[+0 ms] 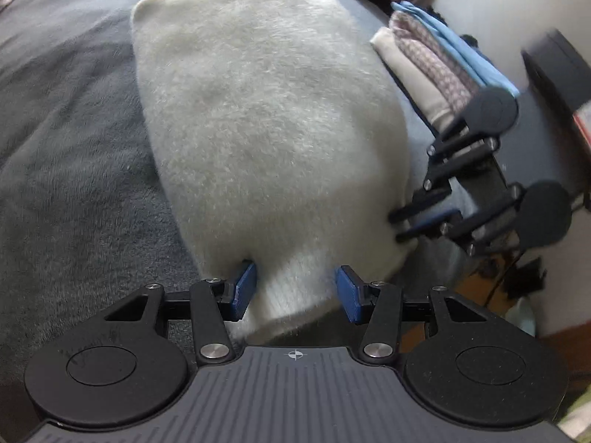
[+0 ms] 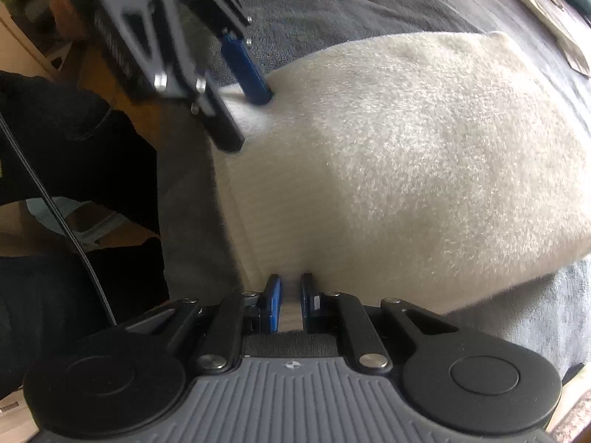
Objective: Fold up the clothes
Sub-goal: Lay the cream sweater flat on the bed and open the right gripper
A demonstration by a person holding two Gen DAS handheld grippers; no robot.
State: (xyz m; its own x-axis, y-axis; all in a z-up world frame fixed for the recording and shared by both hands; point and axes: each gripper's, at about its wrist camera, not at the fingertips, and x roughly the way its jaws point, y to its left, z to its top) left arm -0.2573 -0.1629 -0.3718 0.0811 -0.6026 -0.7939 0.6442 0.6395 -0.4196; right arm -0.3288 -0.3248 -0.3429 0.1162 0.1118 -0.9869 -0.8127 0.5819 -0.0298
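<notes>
A white fluffy garment (image 1: 266, 118) lies folded into a long pad on the grey blanket (image 1: 74, 155). In the left wrist view my left gripper (image 1: 295, 289) straddles its near ribbed end, and the blue pads (image 1: 243, 288) pinch a thick bunch of it. My right gripper (image 1: 399, 227) holds the same end at the right corner. In the right wrist view the garment (image 2: 406, 155) spreads away to the right. My right gripper (image 2: 291, 293) is shut on a thin fold of its edge, while my left gripper (image 2: 245, 120) grips the far corner at the upper left.
A stack of folded clothes (image 1: 424, 70), cream, patterned and blue, lies right of the garment. A dark box (image 1: 554, 70) stands beyond it. The bed's edge, a person's dark clothing (image 2: 74, 155) and a black cable (image 2: 62, 221) are at the left. Loose patterned cloth (image 2: 554, 11) lies far right.
</notes>
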